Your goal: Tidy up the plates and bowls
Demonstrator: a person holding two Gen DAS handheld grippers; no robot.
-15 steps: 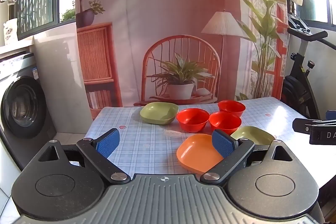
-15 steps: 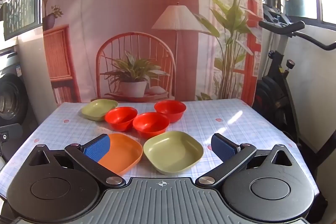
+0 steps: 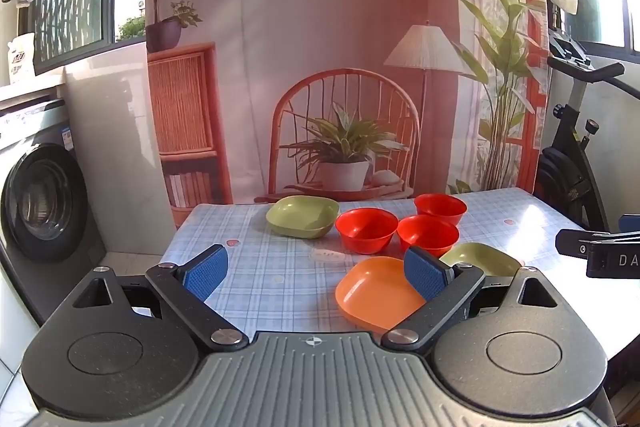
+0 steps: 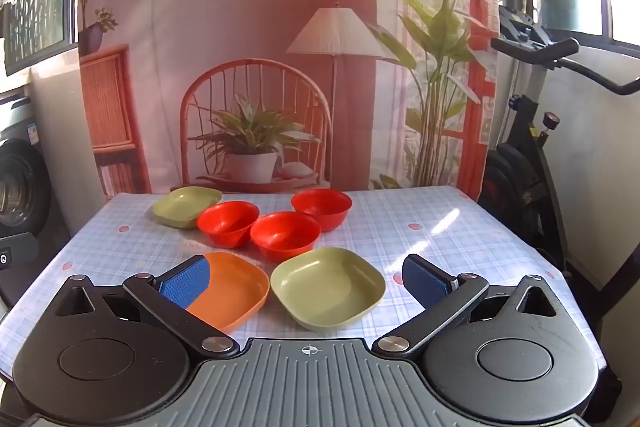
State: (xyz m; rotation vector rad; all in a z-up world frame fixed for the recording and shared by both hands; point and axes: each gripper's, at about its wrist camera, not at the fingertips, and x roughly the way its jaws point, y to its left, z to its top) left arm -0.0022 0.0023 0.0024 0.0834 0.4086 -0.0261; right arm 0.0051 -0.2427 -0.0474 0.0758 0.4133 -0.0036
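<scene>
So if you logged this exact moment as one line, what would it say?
left claw open | right claw open | nothing held | red bowls unstacked | orange plate, green plates apart on table

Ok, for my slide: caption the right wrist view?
Open right tool facing green plate, orange plate, red bowls.

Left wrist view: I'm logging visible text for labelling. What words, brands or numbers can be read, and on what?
"DA", cut off by the frame edge: on the right gripper at the picture's right side.
Sticker on the washing machine: too small to read.
Print on the white bag by the window: blurred, unreadable.
</scene>
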